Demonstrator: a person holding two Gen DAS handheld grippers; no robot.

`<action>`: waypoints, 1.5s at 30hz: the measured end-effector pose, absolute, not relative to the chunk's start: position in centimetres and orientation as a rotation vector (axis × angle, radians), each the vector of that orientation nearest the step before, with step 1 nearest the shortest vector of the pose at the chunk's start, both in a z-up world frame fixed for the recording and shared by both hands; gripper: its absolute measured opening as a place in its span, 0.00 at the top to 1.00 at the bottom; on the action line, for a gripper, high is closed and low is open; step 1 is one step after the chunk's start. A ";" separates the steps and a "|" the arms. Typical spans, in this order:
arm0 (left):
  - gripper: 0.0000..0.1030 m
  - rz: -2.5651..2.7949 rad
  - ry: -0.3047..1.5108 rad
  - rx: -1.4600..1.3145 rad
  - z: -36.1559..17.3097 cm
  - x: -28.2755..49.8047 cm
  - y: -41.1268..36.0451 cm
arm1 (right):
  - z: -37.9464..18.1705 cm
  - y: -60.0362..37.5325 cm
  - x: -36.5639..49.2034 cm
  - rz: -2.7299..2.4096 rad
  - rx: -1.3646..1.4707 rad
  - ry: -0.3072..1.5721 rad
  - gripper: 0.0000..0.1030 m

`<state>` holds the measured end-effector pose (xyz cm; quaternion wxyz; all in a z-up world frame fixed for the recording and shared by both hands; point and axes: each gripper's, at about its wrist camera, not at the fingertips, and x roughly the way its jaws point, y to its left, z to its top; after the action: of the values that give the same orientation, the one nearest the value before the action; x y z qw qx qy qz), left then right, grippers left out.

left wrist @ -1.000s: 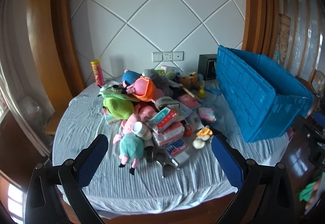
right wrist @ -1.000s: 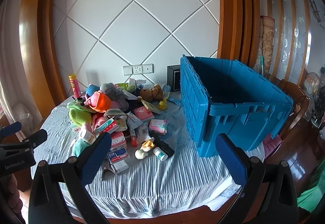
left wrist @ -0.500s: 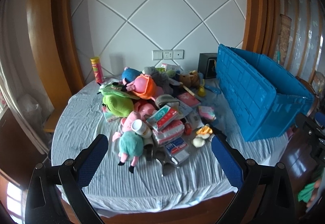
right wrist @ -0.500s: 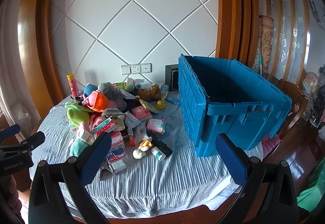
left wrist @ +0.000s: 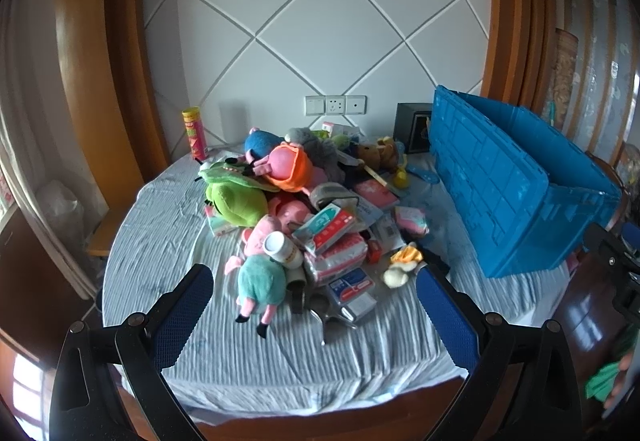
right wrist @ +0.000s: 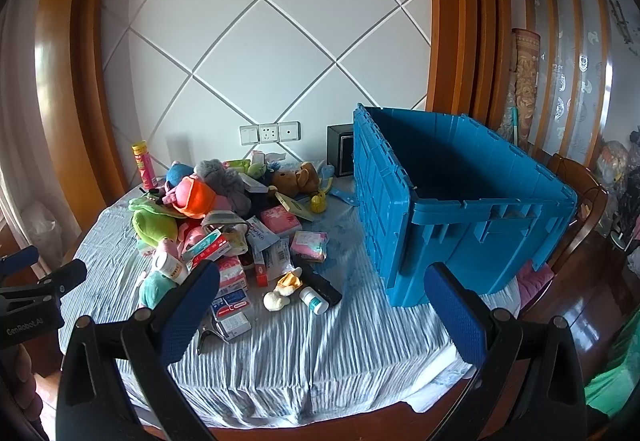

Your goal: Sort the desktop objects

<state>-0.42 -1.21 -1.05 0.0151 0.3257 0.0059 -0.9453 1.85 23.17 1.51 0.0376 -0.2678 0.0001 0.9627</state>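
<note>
Fingers of the left gripper point(left wrist: 310, 295) spread wide apart, empty, held above the near edge of the round table point(left wrist: 280, 365). Right gripper point(right wrist: 320, 291) likewise wide apart, holding nothing. Pile of toys, boxes and packets point(left wrist: 316, 217) heaped mid-table on striped cloth; pink-and-teal plush point(left wrist: 260, 281) lies at its near end, white bottle point(right wrist: 314, 300) beside a black object. Blue crate point(right wrist: 452, 209) stands just right of the pile, apparently empty

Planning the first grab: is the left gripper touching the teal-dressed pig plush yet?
Apart. In the left wrist view, bare tablecloth shows between the open left gripper and the pig plush.
</note>
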 end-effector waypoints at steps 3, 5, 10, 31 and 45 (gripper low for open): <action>0.00 -2.937 0.021 1.015 -1.1 -0.4 -1.3 | 1.5 23.1 1.8 2.958 -0.821 0.002 0.00; 0.00 -2.934 0.023 1.016 -1.2 -0.4 -1.4 | 1.5 23.2 1.8 2.960 -0.823 0.004 0.00; 0.00 -2.920 0.040 1.027 -1.6 -0.7 -1.6 | 1.2 23.3 1.4 2.963 -0.838 0.008 0.00; 0.00 -2.595 0.032 1.293 -11.8 -3.7 -6.3 | -9.3 21.1 -6.0 3.128 -1.233 0.028 0.00; 0.00 -2.655 0.052 1.496 -20.6 -11.8 -12.6 | -18.0 14.9 -13.7 2.923 -1.609 0.007 0.00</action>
<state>-11.82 -12.57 -20.61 0.0468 0.4903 0.0172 -0.8701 -13.66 14.88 -18.01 -0.0975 -0.4799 0.0021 0.8719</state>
